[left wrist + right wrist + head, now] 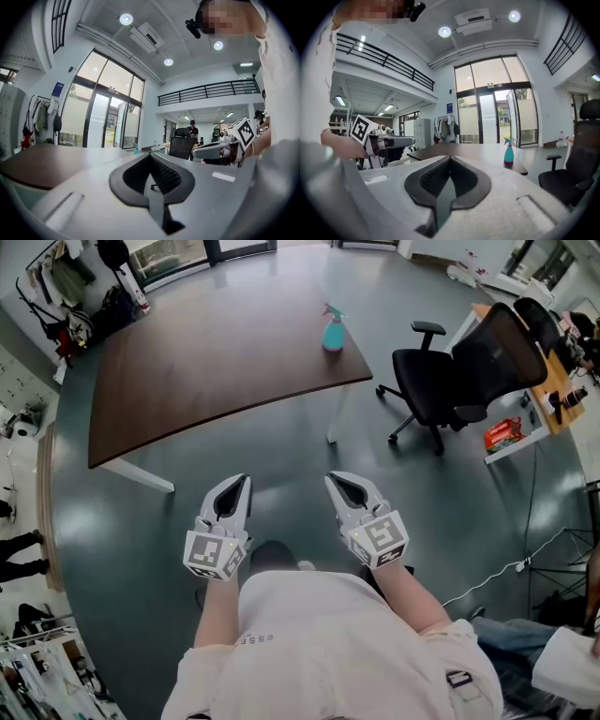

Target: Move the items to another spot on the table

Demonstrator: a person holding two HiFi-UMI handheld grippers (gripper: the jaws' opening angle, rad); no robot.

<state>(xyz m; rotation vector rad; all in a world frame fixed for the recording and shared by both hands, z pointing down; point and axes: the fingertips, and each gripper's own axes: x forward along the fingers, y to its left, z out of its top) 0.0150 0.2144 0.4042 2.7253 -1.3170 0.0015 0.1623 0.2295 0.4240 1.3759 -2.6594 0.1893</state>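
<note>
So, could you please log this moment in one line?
left tongs: shut, empty | right tongs: shut, empty | bottle: on table, untouched

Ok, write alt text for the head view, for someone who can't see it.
A person looks down at a left gripper and a right gripper held over a grey floor, both with jaws shut and empty. Ahead stands a brown table with a teal spray bottle near its right end; a black office chair is to the right.
</note>
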